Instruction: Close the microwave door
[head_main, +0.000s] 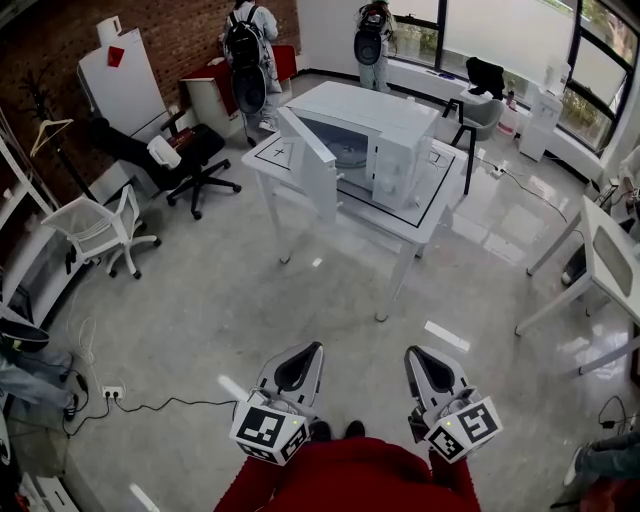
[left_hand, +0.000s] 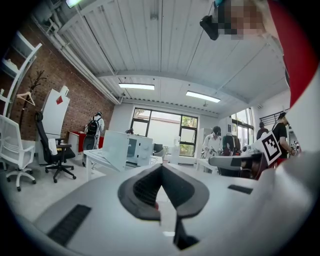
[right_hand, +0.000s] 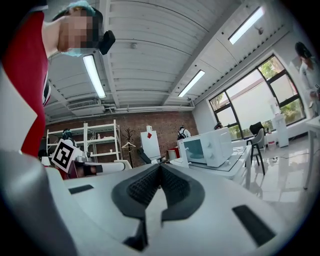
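Note:
A white microwave (head_main: 372, 135) stands on a white table (head_main: 425, 222) across the room, its door (head_main: 312, 160) swung open toward me on the left side. It also shows small in the left gripper view as the microwave (left_hand: 134, 148) and in the right gripper view as the microwave (right_hand: 212, 147). My left gripper (head_main: 307, 352) and right gripper (head_main: 413, 356) are held low at the bottom of the head view, far from the table. Both are shut with nothing between the jaws. The left gripper (left_hand: 161, 167) and right gripper (right_hand: 160, 167) show their pads meeting at the tip.
A black office chair (head_main: 185, 155) and a white chair (head_main: 100, 228) stand at the left. Two people with backpacks stand at the back wall. A grey chair (head_main: 480, 115) sits behind the table, another white table (head_main: 605, 265) at the right. A cable and socket (head_main: 112, 393) lie on the floor.

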